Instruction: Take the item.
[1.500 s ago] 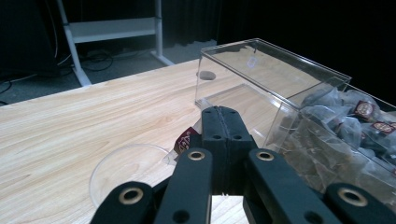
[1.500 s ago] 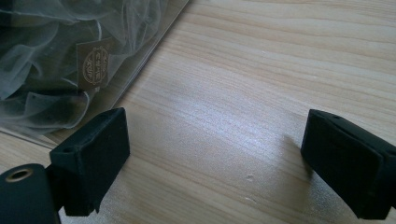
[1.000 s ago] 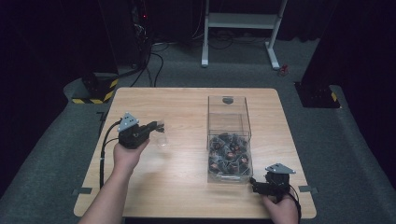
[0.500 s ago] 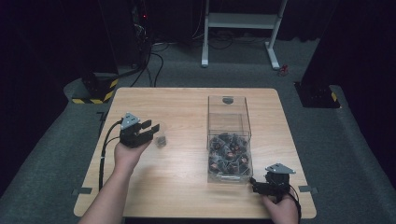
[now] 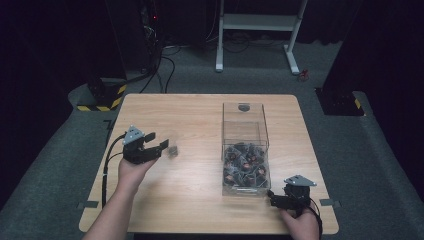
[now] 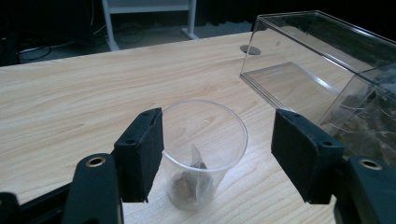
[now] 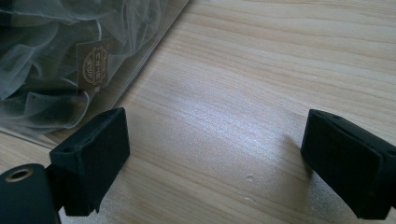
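Wood-grain table (image 5: 200, 115), clear round plastic cup (image 6: 204, 149) near its left edge holding a small sachet, left gripper (image 6: 219, 154) spread wide around it, clear rectangular box (image 5: 244, 150) of sachets right of centre, right gripper (image 7: 215, 163) agape, empty, near the front right corner.

cup (image 5: 173, 149) left of box (image 5: 244, 150), both on table (image 5: 200, 115)

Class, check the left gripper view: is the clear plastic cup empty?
No: the clear plastic cup, standing between the left gripper's open fingers, holds a small sachet at its bottom.
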Demonstrator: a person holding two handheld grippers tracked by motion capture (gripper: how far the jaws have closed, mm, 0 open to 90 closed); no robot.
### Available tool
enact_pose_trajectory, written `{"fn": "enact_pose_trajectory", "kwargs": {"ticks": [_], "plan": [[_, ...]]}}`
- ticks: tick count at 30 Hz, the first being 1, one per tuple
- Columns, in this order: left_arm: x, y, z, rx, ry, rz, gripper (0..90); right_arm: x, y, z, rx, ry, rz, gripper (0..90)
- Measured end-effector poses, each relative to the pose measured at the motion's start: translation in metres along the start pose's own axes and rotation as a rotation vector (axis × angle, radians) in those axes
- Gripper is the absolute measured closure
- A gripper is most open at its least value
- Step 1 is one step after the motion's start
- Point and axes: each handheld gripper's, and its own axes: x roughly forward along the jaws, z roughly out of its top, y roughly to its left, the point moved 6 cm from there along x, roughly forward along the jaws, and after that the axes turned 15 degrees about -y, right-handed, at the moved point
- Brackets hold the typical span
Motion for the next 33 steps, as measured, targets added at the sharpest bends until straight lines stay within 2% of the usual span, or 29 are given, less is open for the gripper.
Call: {"fn": "enact_pose_trajectory", "kwargs": {"ticks": [8,17,24,30,32,33], "plan": [[-0.011,0.002,-0.011,-0.001,0.025,-0.006,28.5,0.0,0.0,0.0,0.0,0.0,0.0,7.8],[-0.02,0.0,-0.023,0.004,0.046,-0.014,27.5,0.0,0.0,0.0,0.0,0.0,0.0,7.8],[-0.027,-0.003,-0.038,0.004,0.081,-0.024,27.3,0.0,0.0,0.0,0.0,0.0,0.0,7.8],[-0.033,-0.007,-0.06,0.016,0.145,-0.035,27.1,0.0,0.0,0.0,0.0,0.0,0.0,7.8],[-0.034,-0.008,-0.063,0.018,0.15,-0.035,27.1,0.0,0.0,0.0,0.0,0.0,0.0,7.8],[-0.037,-0.008,-0.071,0.021,0.172,-0.039,27.1,0.0,0.0,0.0,0.0,0.0,0.0,7.8]]}}
